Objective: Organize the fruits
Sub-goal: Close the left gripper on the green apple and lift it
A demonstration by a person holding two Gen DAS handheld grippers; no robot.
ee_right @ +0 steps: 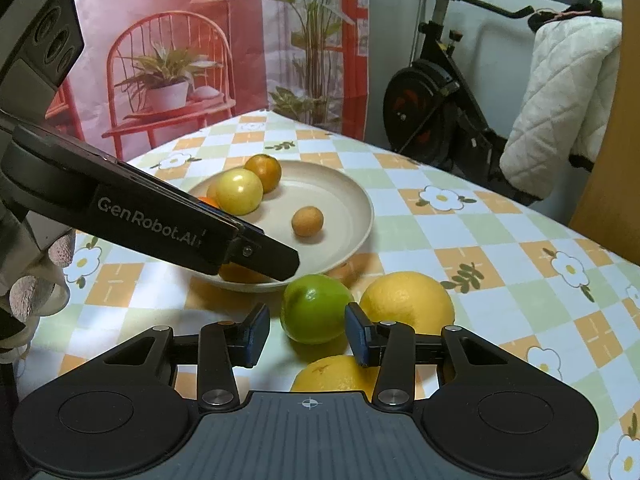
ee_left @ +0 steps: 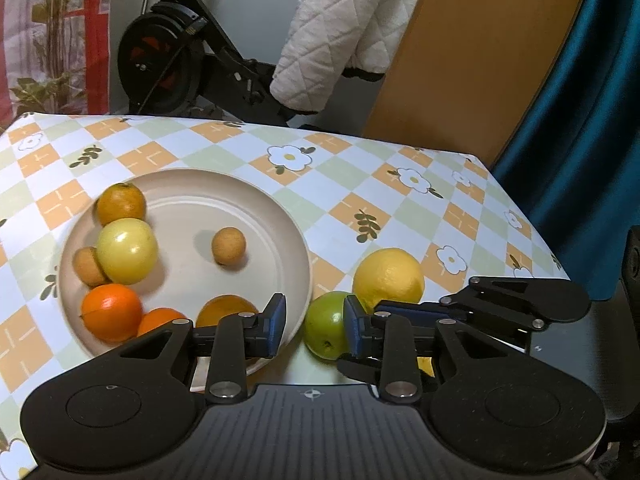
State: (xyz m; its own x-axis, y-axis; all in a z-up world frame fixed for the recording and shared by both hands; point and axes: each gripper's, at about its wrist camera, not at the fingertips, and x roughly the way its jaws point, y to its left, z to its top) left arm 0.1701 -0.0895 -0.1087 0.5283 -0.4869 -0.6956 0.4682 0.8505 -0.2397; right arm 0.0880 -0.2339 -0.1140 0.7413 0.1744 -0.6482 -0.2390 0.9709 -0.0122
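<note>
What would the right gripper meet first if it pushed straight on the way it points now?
Most likely the green apple: it lies just ahead of the right gripper, in line with the gap between its jaws, on the tablecloth. The big yellow citrus sits right of that line. Depth is uncertain.

Orange (ee_left: 226, 310) in plate (ee_left: 280, 216) half hidden behind left gripper (ee_left: 314, 326); near lemon (ee_right: 332, 374) cut by right gripper (ee_right: 306, 334) body; small fruit (ee_left: 89, 266) partly behind yellow apple (ee_left: 127, 251).

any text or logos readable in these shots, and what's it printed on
"GenRobot.AI": white lettering on the side of the left tongs, seen in the right wrist view.

No other text: only a small crosshair mark on each tongs' grey base, not lettering. Nothing readable on the fruit, plate or tablecloth.
</note>
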